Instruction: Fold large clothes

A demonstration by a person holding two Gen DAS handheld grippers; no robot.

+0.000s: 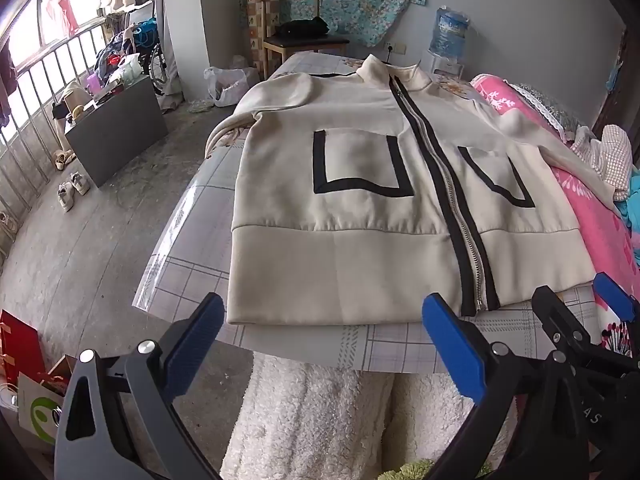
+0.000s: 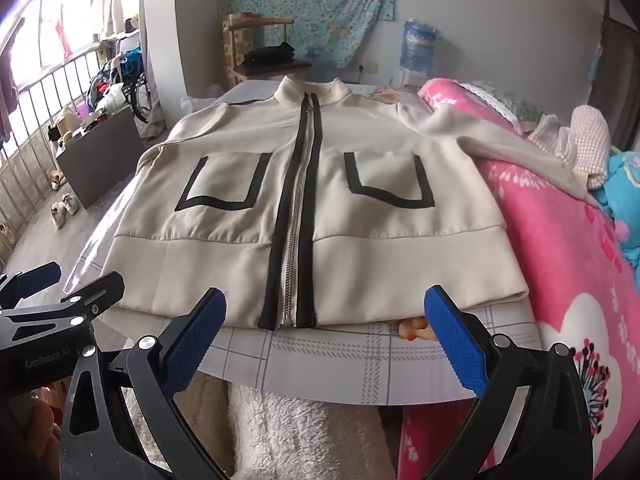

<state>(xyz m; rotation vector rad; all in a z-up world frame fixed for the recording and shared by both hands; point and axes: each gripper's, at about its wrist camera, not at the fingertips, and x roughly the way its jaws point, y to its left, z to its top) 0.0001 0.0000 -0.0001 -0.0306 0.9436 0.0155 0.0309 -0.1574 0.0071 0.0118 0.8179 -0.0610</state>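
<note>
Left claw [image 1: 322, 344] and right claw [image 2: 324, 340] spread wide, empty, poised just short of the hem. Cream jacket [image 2: 312, 200] flat on the bench [image 2: 360, 364], zipped. Looks soft, thick, floppy; best pinched at hem corners or shoulders.

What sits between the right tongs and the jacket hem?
Only a bare strip of the plaid tablecloth. The right wrist view shows the open right tongs short of the jacket, with nothing between them.

Home bedroom: blanketed bed [image 2: 560, 240], hanging laundry [image 1: 60, 8]
</note>
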